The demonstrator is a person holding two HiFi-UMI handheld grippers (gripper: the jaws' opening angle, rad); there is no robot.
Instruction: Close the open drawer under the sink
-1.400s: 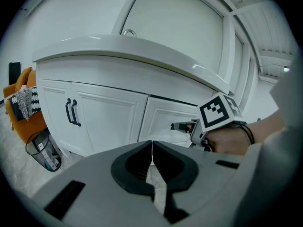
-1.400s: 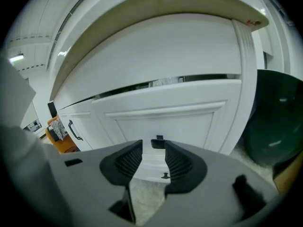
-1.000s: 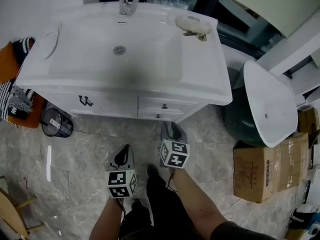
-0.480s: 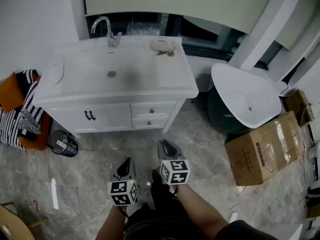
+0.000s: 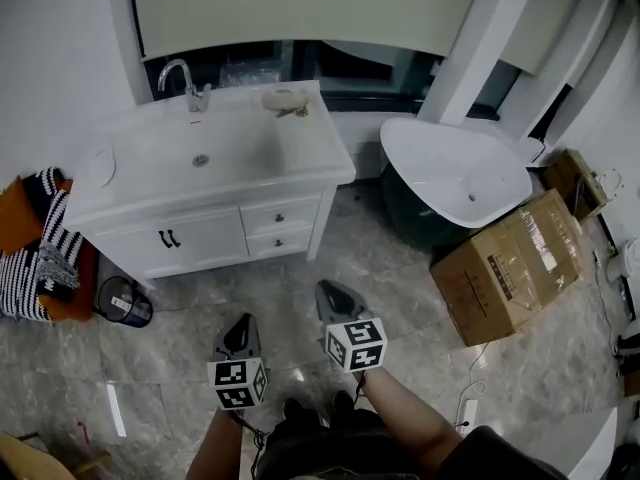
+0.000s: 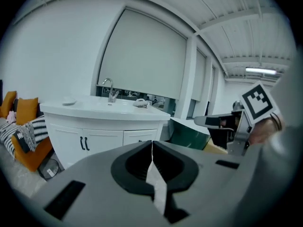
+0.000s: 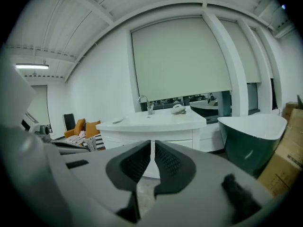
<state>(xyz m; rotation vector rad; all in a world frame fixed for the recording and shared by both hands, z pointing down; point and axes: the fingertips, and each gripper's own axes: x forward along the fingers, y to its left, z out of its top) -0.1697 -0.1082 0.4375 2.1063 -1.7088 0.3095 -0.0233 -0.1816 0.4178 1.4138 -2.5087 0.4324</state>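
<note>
Head view: sink [image 5: 200, 153] sits in a white counter [image 5: 310, 153]; two small drawers are stacked under its right part, upper drawer [image 5: 300, 211] over lower drawer [image 5: 298, 236]; both fronts look flush with the cabinet face, so neither reads as open from here; task looks done, or as good as. Left gripper [image 5: 243, 321] and right gripper [image 5: 322, 289] hang over the tiled floor [image 5: 180, 338], well apart from the cabinet, touching nothing.

Left gripper view: jaws fully together, nothing between them; upper drawer shows just above the tips, its front in line with the cabinet doors [image 6: 84, 143].

Right gripper view: jaws have just been closing; tips now meet with only a slit between the pads, nothing in it; the drawer stack is mostly hidden behind the jaws.

Handling, as a judgement: the front is a stiff, light panel on runners; it should slide under a modest push; best contact is closed tips flat on the panel beside the small knob [image 5: 281, 216]; the knob itself looks small and slippery, and no pinch is needed.
</note>
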